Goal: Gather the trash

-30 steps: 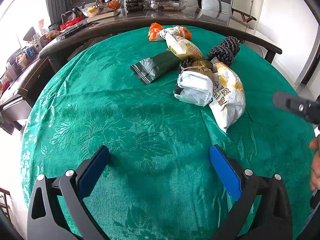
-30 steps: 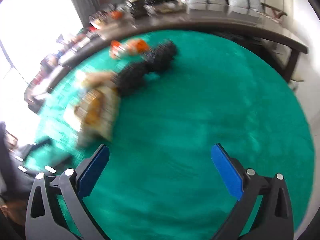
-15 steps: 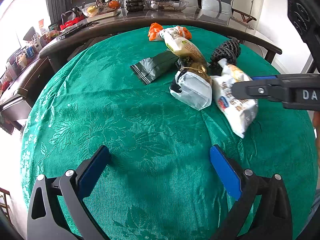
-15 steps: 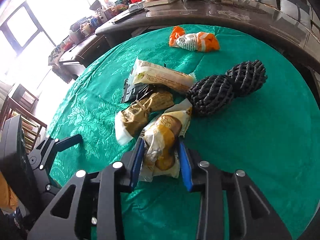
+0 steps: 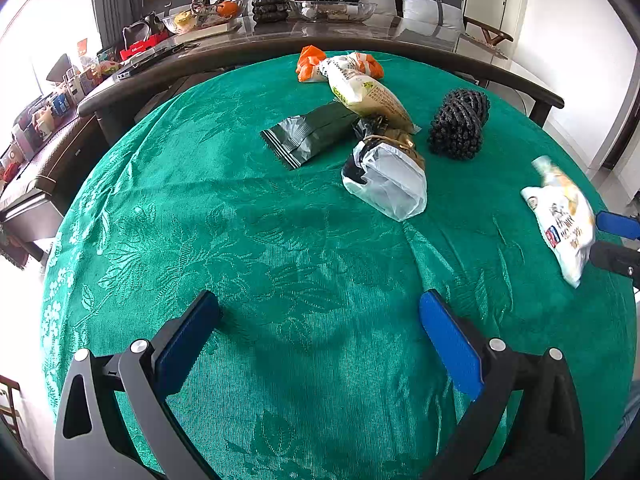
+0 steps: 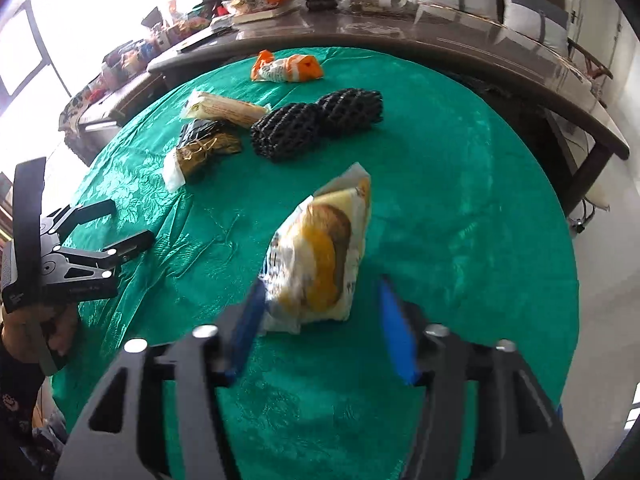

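Note:
A yellow-and-white snack bag (image 6: pixel 320 256) lies between my right gripper's (image 6: pixel 320 328) blue pads, which stand apart; it touches the left pad and a gap shows at the right. The same bag (image 5: pixel 564 220) shows at the right edge of the left wrist view, beside the right gripper's fingers (image 5: pixel 618 226). My left gripper (image 5: pixel 320 340) is open and empty above the green tablecloth (image 5: pixel 240 240). Other trash lies further back: a clear bag over a brown pack (image 5: pixel 386 176), a dark green pouch (image 5: pixel 308 134), a beige packet (image 5: pixel 368 94) and an orange wrapper (image 5: pixel 310 64).
Two black mesh balls (image 6: pixel 316 124) sit beyond the trash. A dark curved table (image 5: pixel 360 36) with bowls, a plant pot and clutter borders the far edge. The round table's edge drops off on the right (image 6: pixel 568 240).
My right gripper closed on the snack bag, carried it right and toward the near edge, away from the pile, and its jaws have now spread. The left gripper has not moved.

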### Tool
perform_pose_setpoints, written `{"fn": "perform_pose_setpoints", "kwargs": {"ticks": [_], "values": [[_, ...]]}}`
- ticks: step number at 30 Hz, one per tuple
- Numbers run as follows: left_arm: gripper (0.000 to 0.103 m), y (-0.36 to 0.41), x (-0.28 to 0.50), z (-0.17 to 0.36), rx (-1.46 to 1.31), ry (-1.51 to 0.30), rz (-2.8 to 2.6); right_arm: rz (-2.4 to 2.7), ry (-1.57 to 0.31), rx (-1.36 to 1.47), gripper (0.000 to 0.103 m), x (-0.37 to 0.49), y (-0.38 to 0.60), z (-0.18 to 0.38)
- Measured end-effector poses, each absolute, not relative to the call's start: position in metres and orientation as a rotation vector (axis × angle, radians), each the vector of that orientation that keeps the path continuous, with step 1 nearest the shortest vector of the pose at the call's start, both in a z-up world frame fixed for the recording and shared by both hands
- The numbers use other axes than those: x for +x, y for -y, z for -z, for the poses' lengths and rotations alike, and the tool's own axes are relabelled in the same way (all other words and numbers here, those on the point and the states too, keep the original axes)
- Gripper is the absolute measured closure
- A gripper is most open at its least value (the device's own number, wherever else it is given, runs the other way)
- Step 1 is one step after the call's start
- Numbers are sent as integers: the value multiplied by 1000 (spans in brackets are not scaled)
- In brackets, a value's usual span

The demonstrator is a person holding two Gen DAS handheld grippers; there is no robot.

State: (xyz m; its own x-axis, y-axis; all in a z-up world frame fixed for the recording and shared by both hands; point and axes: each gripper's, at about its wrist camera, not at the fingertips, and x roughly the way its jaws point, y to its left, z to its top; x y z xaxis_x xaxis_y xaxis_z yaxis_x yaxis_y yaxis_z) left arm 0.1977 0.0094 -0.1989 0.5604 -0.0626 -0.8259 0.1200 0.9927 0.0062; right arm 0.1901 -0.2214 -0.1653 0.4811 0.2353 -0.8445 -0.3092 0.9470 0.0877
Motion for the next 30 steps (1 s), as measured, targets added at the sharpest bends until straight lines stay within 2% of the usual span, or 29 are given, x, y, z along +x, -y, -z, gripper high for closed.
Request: {"fn": "perform_pose_setpoints", "kwargs": {"ticks": [3,11,13,14,17,19,21,27,29,30], "values": [[4,-9,198,199,65,-970,108,-325,-953,-5,21,176,224,174],[7,14,236,177,67,-943,253,-269,-932,6,17,170,214,196],[19,27,248,175,106,-947,256,-275,-932,25,15,171,216,196],[21,32,253,176,122,-952,261,-275,-937,14,14,172,214,197],[36,43,268,183,162,-981,262,-254,-951,-50,11,171,205,200],[56,46,269,187,163,-994,271,-233,-960,-109,9,172,196,202],[62,43,263,186,148,-985,287,-239,-961,-99,8,172,198,203],[63,27,203,183,105,-964,291,-245,-963,-90,7,173,200,203],[58,24,179,185,114,-956,280,-241,-965,-99,7,173,198,203],[51,22,168,187,120,-951,270,-242,-965,-98,7,173,199,203]]}}
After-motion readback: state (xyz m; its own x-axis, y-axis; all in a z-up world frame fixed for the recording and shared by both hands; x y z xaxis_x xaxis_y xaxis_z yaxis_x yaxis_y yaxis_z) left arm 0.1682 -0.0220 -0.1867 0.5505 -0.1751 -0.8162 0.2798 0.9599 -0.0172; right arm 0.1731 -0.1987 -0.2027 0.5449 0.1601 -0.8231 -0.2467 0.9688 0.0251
